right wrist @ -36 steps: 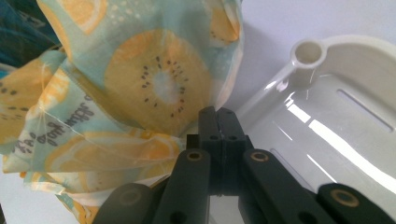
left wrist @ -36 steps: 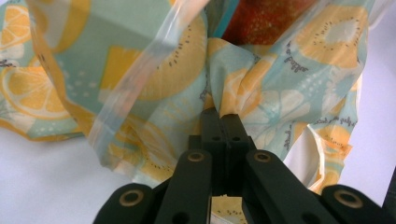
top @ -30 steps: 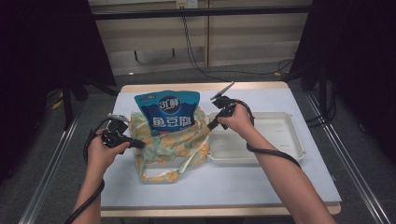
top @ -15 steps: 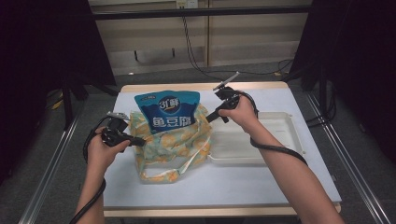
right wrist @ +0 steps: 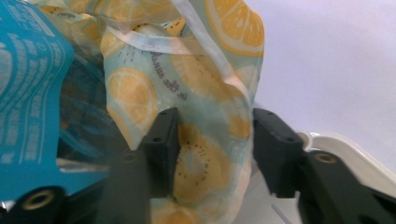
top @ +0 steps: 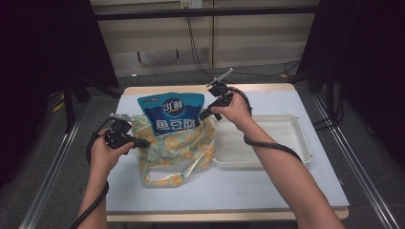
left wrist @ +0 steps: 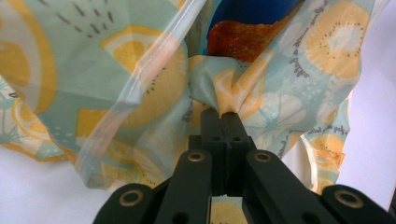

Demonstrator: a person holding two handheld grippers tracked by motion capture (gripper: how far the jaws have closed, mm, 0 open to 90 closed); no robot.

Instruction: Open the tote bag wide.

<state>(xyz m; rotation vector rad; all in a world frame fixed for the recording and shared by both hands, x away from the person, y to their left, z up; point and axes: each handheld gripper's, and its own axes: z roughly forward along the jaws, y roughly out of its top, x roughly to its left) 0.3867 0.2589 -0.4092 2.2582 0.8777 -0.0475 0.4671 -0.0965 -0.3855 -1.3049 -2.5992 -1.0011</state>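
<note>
A blue snack bag [top: 171, 114] stands upright inside a translucent carrier bag printed with lemons [top: 174, 148] in the middle of the table. My left gripper [top: 141, 141] is at the carrier bag's left side. In the left gripper view it [left wrist: 224, 115] is shut on a bunched fold of the carrier bag [left wrist: 140, 84], with the snack bag [left wrist: 252, 18] behind. My right gripper [top: 204, 115] is at the bag's upper right edge. In the right gripper view it [right wrist: 210, 135] is open, with the carrier bag's fabric [right wrist: 196, 70] between its jaws and the snack bag [right wrist: 28, 93] on the left.
A shallow white tray [top: 291, 143] lies on the pale table [top: 267, 191] right of the bag, under my right forearm; its rim [right wrist: 345, 144] appears beside the right jaw. Dark curtains and metal rails flank the table.
My right hand has shifted slightly up and toward the far side at the bag's right edge. The left gripper and the bags have stayed put.
</note>
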